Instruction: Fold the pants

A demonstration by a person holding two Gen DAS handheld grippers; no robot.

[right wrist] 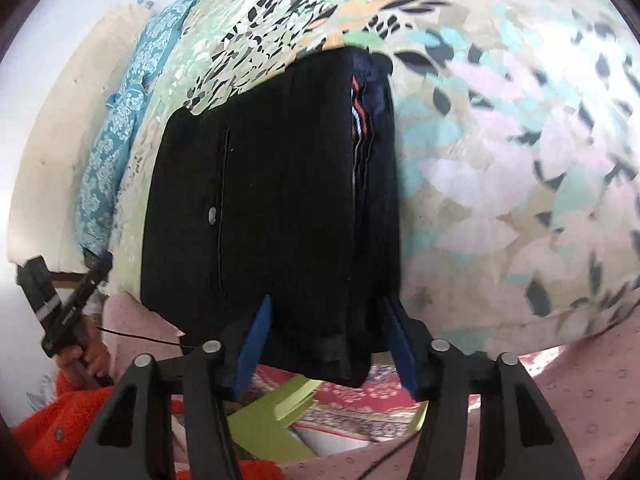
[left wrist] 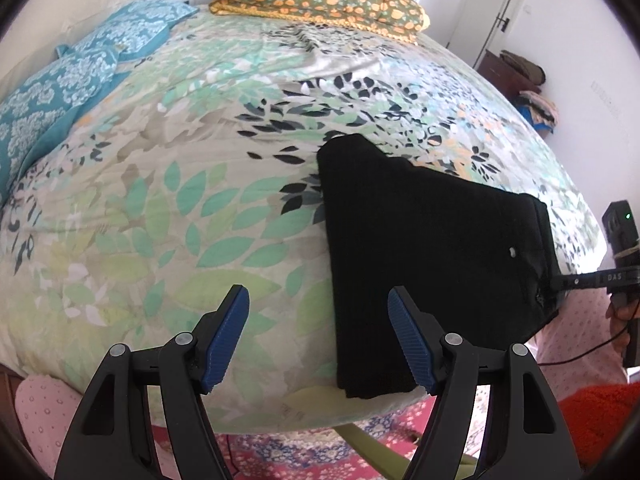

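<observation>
On leaf-print bedspread (left wrist: 168, 208), near bed's front edge, we see black pants (left wrist: 420, 248) folded into compact stack. Our left gripper (left wrist: 318, 336) spread wide, holding nothing, just left of stack. Our right gripper (right wrist: 326, 344) also wide, blue pads (right wrist: 254, 344) straddling pants' near end; contact unclear.
</observation>
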